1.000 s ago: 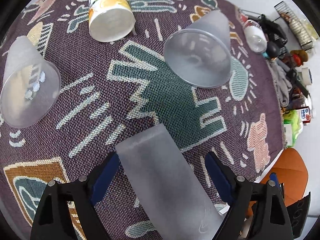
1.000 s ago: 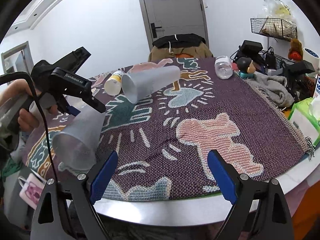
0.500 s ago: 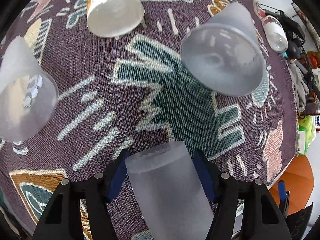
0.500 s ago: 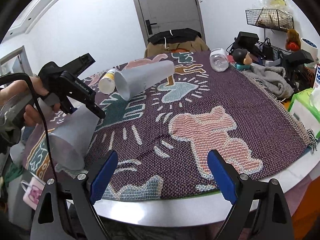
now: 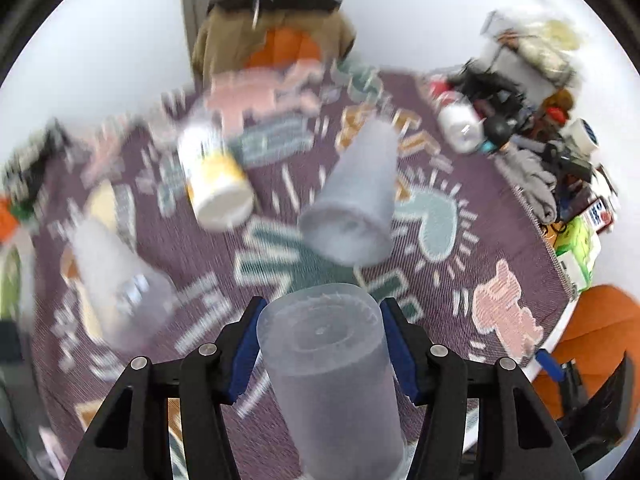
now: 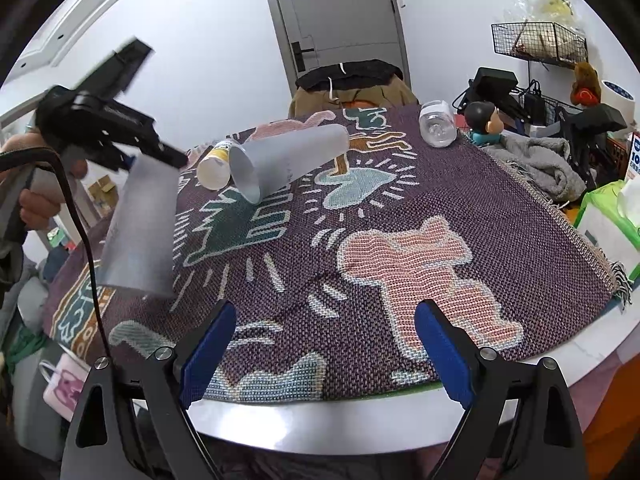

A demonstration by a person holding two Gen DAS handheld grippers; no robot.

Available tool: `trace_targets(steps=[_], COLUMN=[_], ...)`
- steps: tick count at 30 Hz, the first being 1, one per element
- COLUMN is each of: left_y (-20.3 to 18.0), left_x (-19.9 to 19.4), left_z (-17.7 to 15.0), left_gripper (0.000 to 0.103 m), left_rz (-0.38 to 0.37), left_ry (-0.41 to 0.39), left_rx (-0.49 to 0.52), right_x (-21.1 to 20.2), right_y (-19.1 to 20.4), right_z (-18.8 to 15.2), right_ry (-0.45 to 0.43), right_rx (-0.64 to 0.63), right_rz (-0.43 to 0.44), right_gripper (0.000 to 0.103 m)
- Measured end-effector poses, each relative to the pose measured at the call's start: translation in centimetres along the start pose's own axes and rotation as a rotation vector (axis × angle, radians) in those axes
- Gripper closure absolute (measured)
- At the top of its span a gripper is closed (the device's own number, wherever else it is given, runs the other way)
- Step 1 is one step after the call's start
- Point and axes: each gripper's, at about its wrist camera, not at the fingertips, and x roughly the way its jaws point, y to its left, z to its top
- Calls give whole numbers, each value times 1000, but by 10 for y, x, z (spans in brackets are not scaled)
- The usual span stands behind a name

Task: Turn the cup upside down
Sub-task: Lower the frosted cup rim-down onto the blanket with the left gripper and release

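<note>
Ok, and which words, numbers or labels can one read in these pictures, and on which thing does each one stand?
"10": blue print on the white box at the right edge; the rest is cut off.
White lettering on the left tool, which holds the frosted cup: too blurred to read.
Black print on the yellow-and-white can: too small to read.
Left wrist view: motion blur, nothing readable.

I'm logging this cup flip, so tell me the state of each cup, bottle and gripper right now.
Held frosted cup: lifted, mouth down.
Second frosted cup: on its side.
Yellow-labelled bottle: on its side.
Clear bottle: lying down.
Left gripper: shut on cup.
Right gripper: open, empty.
</note>
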Motion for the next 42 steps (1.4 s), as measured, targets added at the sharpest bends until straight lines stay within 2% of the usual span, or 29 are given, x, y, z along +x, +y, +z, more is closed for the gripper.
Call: trace_targets(steps=[2, 6, 12, 16, 22, 26, 28, 32, 34, 35, 36, 38, 42], left_y=[-13, -25, -36, -46, -55, -48, -42, -33, -31, -31, -30, -29, -26], left_x=[-14, -29, -40, -46, -32, -14, -5, -5, -7, -8, -11, -20, -31], left_z=[-7, -16, -25, -34, -43, -45, -47, -49, -48, -49, -50, -56, -63], left_gripper=[45, 45, 45, 45, 45, 45, 44, 43, 31, 14, 5, 1, 1], left_rz=[34, 76, 153, 247, 277, 256, 273, 266, 252, 248, 240, 245, 250], left_ry=[-78, -194, -315, -417, -471, -449, -445, -448, -433, -433, -447, -489, -508], left_rx=[63, 129, 191, 265, 321, 293, 274, 248, 238, 231, 225, 220, 216], right_x=[0, 1, -1, 0, 2, 4, 5, 7, 7, 7, 8, 7, 5], right_y=[1, 5, 6, 4, 3, 2, 1, 0, 0, 1, 1, 4, 10], right_z=[0, -1, -1, -2, -2, -3, -3, -4, -4, -4, -4, -4, -3], right_ry=[-2, -1, -11, -11, -9, -1, 3, 9, 11, 12, 13, 11, 4], right_rx=[-6, -20, -32, -25, -20, -15, -14, -11, -10, -10, -11, -22, -36], right_rz=[-1, -6, -17, -16, -15, -13, -14, -14, -14, -12, -11, -9, 2], right_gripper=[11, 12, 11, 12, 12, 11, 12, 12, 12, 12, 12, 12, 12])
